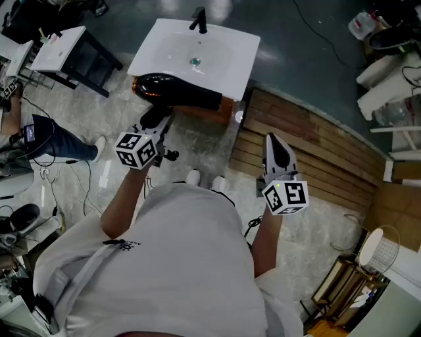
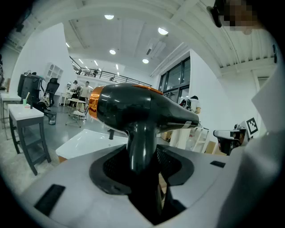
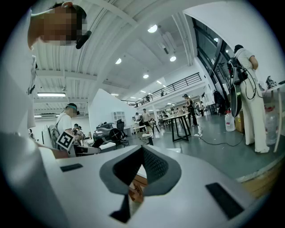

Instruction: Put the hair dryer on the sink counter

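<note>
A black hair dryer (image 1: 177, 91) with an orange rear band hangs level just in front of the white sink counter (image 1: 227, 69), its body over the front edge. My left gripper (image 1: 155, 120) is shut on its handle from below. In the left gripper view the handle (image 2: 141, 147) stands upright between the dark pads of the left gripper (image 2: 143, 167), and the sink counter (image 2: 87, 141) lies beyond. My right gripper (image 1: 275, 153) is held apart to the right over the wooden floor, shut with nothing in it. In its own view the right gripper (image 3: 141, 153) is empty, and the hair dryer (image 3: 105, 132) shows far left.
A black faucet (image 1: 199, 20) stands at the back of the sink. A white side table (image 1: 62, 49) is at the left, wooden decking (image 1: 309, 145) at the right. Another person's legs (image 1: 56, 139) and cables are on the floor at the left.
</note>
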A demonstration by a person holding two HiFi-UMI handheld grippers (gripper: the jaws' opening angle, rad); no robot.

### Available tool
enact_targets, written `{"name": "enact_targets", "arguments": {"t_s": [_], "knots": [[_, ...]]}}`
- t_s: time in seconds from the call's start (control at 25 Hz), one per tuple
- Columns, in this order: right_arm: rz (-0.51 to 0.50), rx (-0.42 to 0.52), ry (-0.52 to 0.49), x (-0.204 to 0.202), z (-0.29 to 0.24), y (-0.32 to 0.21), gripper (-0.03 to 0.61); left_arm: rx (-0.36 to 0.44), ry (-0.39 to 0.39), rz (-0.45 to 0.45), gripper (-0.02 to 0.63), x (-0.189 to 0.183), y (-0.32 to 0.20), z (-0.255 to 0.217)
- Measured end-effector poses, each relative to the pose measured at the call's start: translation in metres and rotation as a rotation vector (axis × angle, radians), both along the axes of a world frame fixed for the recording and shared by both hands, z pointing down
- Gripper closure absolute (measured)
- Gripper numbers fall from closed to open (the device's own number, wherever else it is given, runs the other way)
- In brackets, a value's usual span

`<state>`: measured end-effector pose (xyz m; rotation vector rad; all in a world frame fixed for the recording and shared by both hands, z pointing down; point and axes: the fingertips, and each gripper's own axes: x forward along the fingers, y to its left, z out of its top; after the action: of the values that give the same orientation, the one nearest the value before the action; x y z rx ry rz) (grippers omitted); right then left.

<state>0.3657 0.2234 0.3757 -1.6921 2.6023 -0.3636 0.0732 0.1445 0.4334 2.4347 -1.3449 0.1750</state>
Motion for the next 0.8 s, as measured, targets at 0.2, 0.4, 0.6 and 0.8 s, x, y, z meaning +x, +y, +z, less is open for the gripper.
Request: {"name": "enact_targets", "arguments": {"t_s": [0.2, 0.4, 0.6, 0.8], "knots": [[0.001, -0.005, 0.012, -0.0008, 0.0007, 0.0003, 0.571, 0.001, -0.001, 0.002, 0.431, 0.0015, 0.0, -0.001], [-0.004, 0.003, 0.015, -0.0002, 0.0012, -0.0027, 0.571, 0.007, -0.004, -0.005, 0.433, 0.0012, -0.0011, -0.0032], [-0.012, 0.009, -0.002, 0.0049, -0.0001, 0.0008, 0.571, 0.007, -0.007, -0.01, 0.433, 0.0061, 0.0031, -0.0028], [-0.033, 0.008, -0.014, 0.0074, 0.0013, 0.0031, 0.571, 0.001, -0.012, -0.035, 0.433, 0.0037, 0.0077, -0.003]]}}
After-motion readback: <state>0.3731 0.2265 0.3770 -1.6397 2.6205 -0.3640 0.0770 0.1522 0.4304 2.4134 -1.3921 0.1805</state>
